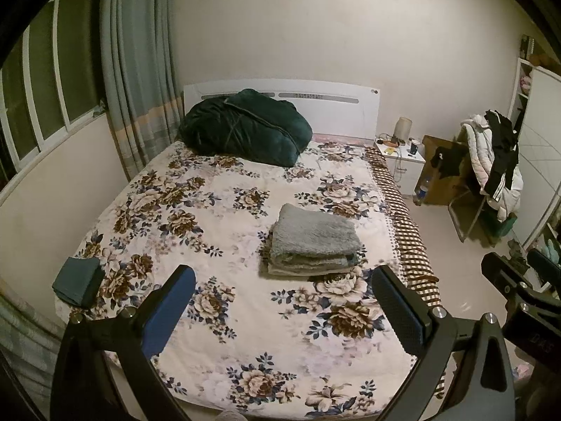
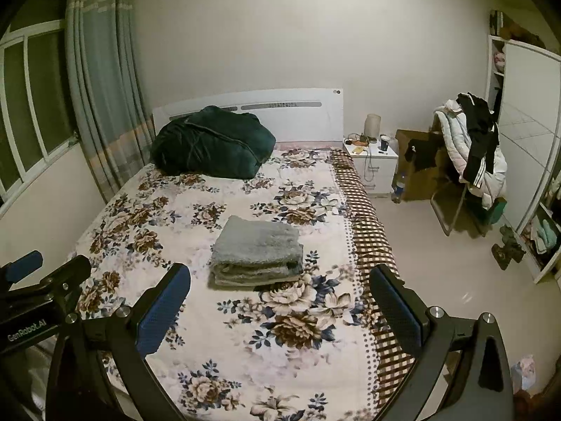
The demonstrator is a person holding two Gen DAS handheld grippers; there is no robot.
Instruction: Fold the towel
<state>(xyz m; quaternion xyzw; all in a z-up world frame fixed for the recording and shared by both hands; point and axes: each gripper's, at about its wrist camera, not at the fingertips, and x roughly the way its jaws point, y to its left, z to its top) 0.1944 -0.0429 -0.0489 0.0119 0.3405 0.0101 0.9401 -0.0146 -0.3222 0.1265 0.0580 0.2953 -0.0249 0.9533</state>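
Note:
A grey fluffy towel (image 1: pixel 312 242) lies folded into a thick stack on the flowered bedspread (image 1: pixel 217 217), toward the bed's right half; the right wrist view shows the same towel (image 2: pixel 257 254) ahead and slightly left. My left gripper (image 1: pixel 282 301) hangs open above the foot of the bed, well short of the towel, with nothing between its fingers. My right gripper (image 2: pixel 278 301) is open too, held back from the towel and empty. The other gripper's body shows at the side edge of each view.
A dark green quilt (image 1: pixel 245 128) is bundled at the headboard. A small dark green folded cloth (image 1: pixel 77 280) sits at the bed's left edge. Right of the bed are a white nightstand (image 1: pixel 403 166), a clothes-laden chair (image 1: pixel 491 175) and a wardrobe (image 2: pixel 526 161). Curtains (image 1: pixel 136 70) hang left.

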